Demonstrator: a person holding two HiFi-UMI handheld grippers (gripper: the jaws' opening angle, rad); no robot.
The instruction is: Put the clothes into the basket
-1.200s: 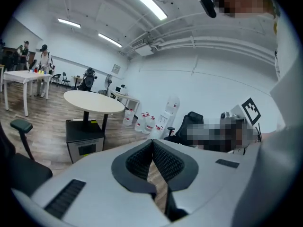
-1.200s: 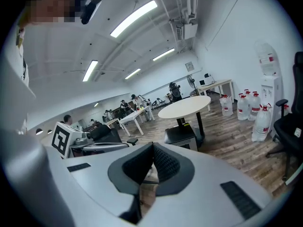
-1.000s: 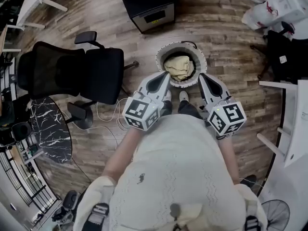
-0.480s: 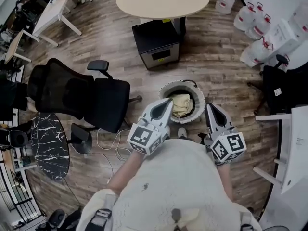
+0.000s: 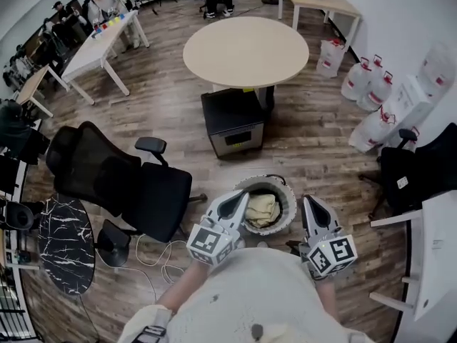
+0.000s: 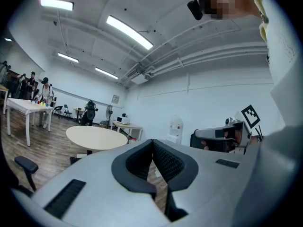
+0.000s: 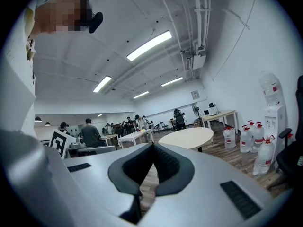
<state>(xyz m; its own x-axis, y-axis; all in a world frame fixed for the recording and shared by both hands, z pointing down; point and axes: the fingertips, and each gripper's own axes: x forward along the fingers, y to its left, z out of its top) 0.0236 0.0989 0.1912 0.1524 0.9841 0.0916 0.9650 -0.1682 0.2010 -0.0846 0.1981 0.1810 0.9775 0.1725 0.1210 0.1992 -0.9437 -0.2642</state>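
Observation:
A round basket point(image 5: 289, 191) with a pale rim stands on the wooden floor just ahead of me in the head view. Cream clothes point(image 5: 263, 209) lie bunched inside it. My left gripper point(image 5: 243, 194) hangs over the basket's near left rim, shut, with nothing between its jaws. To the right of the basket, my right gripper point(image 5: 308, 200) is also shut and empty. Both point level across the room. In the left gripper view the left gripper point(image 6: 152, 141) has its pads touching at the tip, and the right gripper point(image 7: 152, 144) looks the same in its own view.
A black cabinet point(image 5: 233, 123) stands beyond the basket beside a round beige table point(image 5: 245, 51). A black office chair point(image 5: 118, 181) is to the left, with a cable point(image 5: 168, 252) on the floor. Water bottles point(image 5: 371, 91) line the right wall. A white desk point(image 5: 428, 263) is at right.
Both grippers have risen away from the basket, still shut. The head view has tilted up, so the basket sits lower and smaller and the round table and far desks show.

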